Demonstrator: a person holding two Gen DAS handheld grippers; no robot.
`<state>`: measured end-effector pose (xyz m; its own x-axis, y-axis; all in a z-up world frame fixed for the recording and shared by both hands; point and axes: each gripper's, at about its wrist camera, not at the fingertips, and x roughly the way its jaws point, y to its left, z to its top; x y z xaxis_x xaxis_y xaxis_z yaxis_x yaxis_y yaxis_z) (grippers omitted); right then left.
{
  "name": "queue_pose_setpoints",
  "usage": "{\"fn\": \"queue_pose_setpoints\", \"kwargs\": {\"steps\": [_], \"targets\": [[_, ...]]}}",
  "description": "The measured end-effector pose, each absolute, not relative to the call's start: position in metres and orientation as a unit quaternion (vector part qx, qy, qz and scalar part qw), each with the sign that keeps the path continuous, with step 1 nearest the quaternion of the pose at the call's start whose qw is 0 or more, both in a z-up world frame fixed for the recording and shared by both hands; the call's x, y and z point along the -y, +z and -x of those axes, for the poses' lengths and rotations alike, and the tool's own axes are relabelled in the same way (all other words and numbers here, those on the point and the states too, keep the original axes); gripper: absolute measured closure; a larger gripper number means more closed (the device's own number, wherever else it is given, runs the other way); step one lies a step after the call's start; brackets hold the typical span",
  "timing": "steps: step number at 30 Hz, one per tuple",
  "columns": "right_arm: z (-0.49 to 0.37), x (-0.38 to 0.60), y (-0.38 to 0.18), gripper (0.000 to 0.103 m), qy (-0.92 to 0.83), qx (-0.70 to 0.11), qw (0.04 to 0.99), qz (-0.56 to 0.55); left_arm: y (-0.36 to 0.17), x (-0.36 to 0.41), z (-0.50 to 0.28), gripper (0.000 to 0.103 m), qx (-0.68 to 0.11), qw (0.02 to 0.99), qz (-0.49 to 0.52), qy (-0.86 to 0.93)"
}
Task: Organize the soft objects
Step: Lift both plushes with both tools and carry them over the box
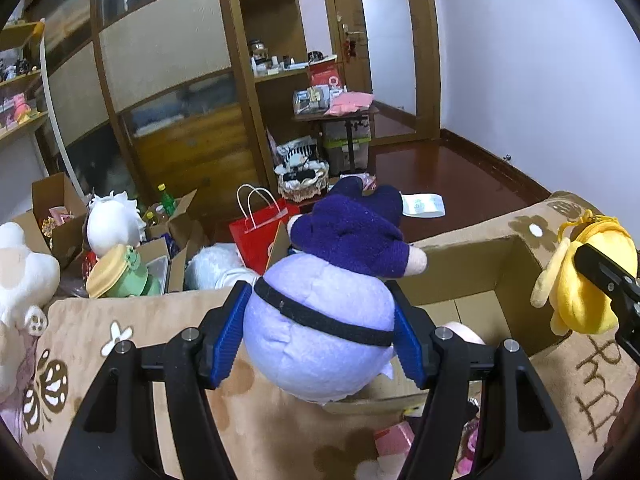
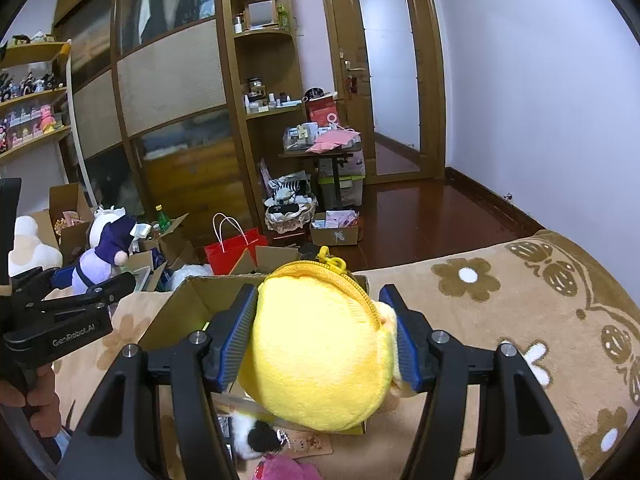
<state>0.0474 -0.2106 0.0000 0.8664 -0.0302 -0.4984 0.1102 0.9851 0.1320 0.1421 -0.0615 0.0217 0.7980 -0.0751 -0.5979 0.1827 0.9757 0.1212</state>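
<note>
My left gripper (image 1: 318,308) is shut on a lavender plush doll (image 1: 320,332) with a purple top and a black band. It holds the doll above an open cardboard box (image 1: 480,272) on a brown flowered blanket (image 1: 132,344). My right gripper (image 2: 318,312) is shut on a yellow plush pouch (image 2: 316,356) with a zipper, over the same box (image 2: 176,312). The yellow pouch also shows at the right in the left wrist view (image 1: 580,280). The lavender doll shows at the left in the right wrist view (image 2: 100,256). Small soft items lie inside the box.
More plush toys (image 1: 116,220) and open cartons (image 1: 52,200) crowd the floor at the left. A red paper bag (image 1: 260,224) stands behind the box. A wardrobe (image 1: 172,80), shelves and a small table (image 1: 336,112) stand beyond. Bare wood floor (image 1: 460,176) lies to the right.
</note>
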Motion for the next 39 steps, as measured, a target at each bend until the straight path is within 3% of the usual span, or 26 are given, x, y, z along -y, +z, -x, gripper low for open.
{"fn": "queue_pose_setpoints", "kwargs": {"steps": [32, 39], "targets": [[-0.088, 0.203, -0.042, 0.036, -0.021, -0.319, 0.945, -0.067, -0.028, 0.083, -0.161, 0.035, -0.367, 0.918, -0.091, -0.122], [-0.087, 0.205, -0.046, 0.033, -0.014, -0.318, 0.945, -0.078, -0.032, 0.087, -0.16, 0.031, -0.368, 0.917, -0.099, -0.118]]}}
